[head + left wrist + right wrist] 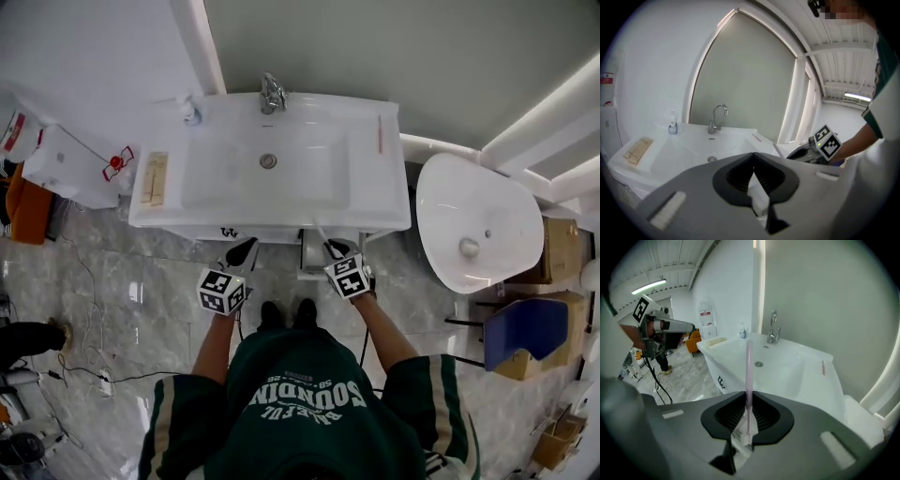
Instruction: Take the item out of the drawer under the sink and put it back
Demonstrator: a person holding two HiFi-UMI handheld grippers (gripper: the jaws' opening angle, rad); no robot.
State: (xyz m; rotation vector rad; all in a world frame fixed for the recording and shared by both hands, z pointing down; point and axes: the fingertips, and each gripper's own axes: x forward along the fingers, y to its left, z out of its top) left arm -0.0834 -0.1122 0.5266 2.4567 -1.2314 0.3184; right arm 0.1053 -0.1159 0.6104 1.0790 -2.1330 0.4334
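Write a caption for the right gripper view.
Right gripper shut on a thin pink stick, upright before the white sink.

Drawer [313, 255] under the sink: only a sliver shows past the counter [389, 199] rim in the head view, inside hidden. Thin pink stick [749, 364]: lower end buried between the right gripper [748, 393] fingers, can't ID it. Left gripper [753, 154]: white bit behind the touching tips, can't tell if held. Tan flat item [153, 177] and bottle [190, 111]: too small to ID.
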